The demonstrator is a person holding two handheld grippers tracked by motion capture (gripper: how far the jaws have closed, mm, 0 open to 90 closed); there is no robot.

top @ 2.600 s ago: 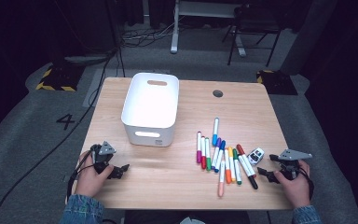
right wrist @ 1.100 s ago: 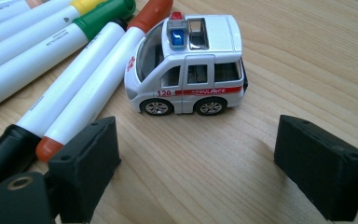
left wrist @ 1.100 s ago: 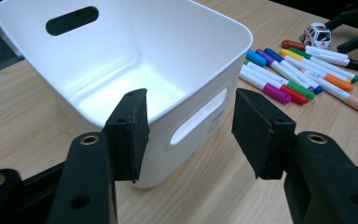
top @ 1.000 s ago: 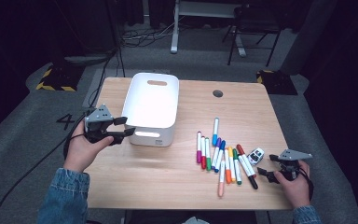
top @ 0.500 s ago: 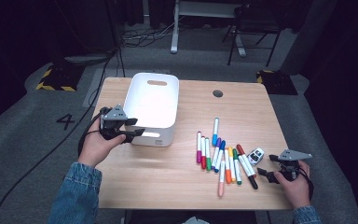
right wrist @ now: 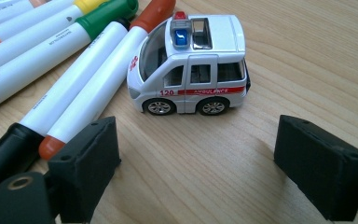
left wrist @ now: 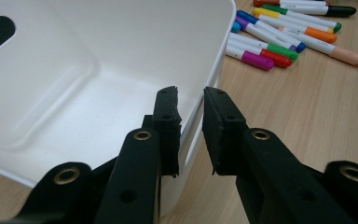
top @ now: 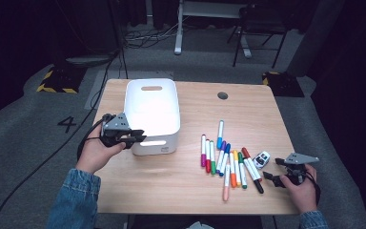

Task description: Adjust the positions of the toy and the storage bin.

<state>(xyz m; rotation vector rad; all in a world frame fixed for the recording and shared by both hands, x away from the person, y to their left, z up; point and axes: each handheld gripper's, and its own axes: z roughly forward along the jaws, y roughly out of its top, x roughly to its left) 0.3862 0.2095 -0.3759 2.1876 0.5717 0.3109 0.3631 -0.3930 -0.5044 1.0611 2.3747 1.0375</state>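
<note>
the left gripper [top: 134, 138] was clamped on the near-left rim of the white bin [top: 153, 112], probably to move it; the right gripper [top: 277, 179], jaws apart, waited near the toy ambulance [right wrist: 189, 64].

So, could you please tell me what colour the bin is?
White; the bin shows best in the left gripper view.

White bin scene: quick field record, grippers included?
bin: white bin, empty inside, table's left half
left gripper: left gripper, jaws shut on the bin's near wall
right gripper: right gripper, jaws open, nothing between them
toy: toy ambulance just ahead of right gripper
markers: markers loose, right of bin
</note>
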